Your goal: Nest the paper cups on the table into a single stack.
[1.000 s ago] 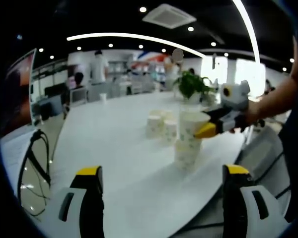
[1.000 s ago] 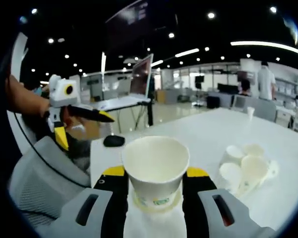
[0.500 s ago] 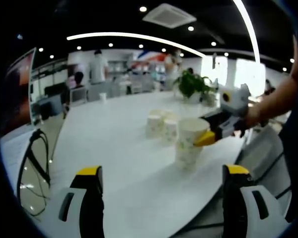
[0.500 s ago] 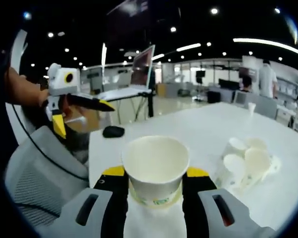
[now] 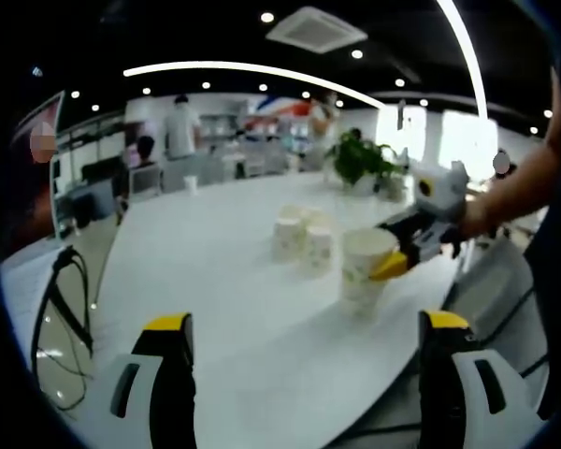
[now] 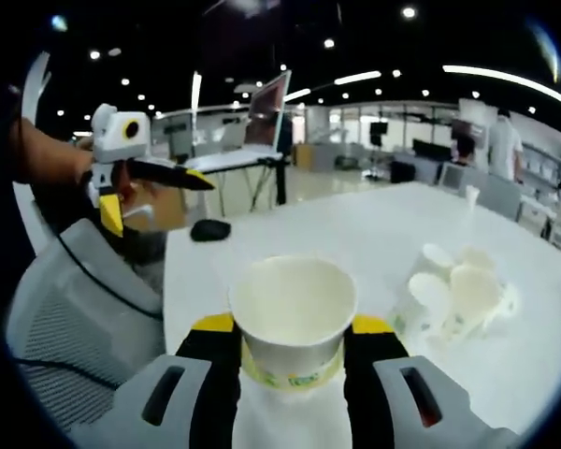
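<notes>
In the left gripper view, a coil of black cable [image 5: 64, 309] hangs past the left edge of the white table [image 5: 215, 281]. The left gripper [image 5: 304, 374] rises from the bottom with its jaws spread wide and nothing between them. Further along the table stands a loose cluster of paper cups [image 5: 301, 236], and just right of it the cup stack [image 5: 365, 271], its top cup clamped at the rim by the right gripper [image 5: 393, 262] reaching in from the right on a person's arm. A potted plant [image 5: 360, 161] sits behind the cups near the far edge. In the right gripper view, the left gripper [image 6: 150, 192] hovers at the left with jaws apart, above a grey mesh chair [image 6: 75, 327]; a dark computer mouse [image 6: 209, 229] lies on the table near that corner. At centre the right gripper [image 6: 292, 351] squeezes the cup stack [image 6: 292, 313] between both jaws. To the right, the loose cups [image 6: 453, 299] lie clustered on the table, near the stack but apart from it.
</notes>
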### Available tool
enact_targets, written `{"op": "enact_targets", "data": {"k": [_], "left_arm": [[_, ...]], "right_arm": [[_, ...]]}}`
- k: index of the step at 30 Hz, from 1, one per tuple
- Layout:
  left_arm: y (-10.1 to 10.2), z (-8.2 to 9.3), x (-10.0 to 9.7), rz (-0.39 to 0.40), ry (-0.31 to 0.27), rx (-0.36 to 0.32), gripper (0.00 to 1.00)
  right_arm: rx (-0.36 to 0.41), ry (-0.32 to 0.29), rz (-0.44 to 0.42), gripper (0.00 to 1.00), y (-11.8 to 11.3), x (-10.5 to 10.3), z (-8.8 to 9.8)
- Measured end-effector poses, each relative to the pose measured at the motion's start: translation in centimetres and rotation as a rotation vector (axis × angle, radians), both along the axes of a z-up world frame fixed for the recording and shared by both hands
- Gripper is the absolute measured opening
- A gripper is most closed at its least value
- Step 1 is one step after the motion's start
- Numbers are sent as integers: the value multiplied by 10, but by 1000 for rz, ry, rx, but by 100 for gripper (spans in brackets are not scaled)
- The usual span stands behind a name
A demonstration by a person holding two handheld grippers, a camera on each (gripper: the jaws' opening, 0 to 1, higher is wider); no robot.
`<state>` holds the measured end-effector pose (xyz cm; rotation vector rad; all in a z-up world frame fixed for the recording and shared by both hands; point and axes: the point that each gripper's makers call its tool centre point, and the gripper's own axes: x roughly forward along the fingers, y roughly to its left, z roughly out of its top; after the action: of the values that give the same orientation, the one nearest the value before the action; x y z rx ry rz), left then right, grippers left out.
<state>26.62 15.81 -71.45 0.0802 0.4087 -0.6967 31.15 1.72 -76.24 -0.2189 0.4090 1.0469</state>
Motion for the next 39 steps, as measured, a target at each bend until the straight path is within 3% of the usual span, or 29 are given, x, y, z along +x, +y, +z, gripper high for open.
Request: {"op": "enact_targets", "data": {"k": [4,19,25,39], "left_arm": [[-1,0,0,-5,0,1,100],[-6,1,1,-22,1,7,100],[-10,1,2,-31,0,5,100],[-25,7,10,-39,-11,-34,100]], "right_arm": [[-17,11,-8,41,-3,-2,-7],[3,20,-26,50,-8,-4,-2],[36,8,-50,61,-17,1,16],[75,-68,-153,72,-61,28,61]]}}
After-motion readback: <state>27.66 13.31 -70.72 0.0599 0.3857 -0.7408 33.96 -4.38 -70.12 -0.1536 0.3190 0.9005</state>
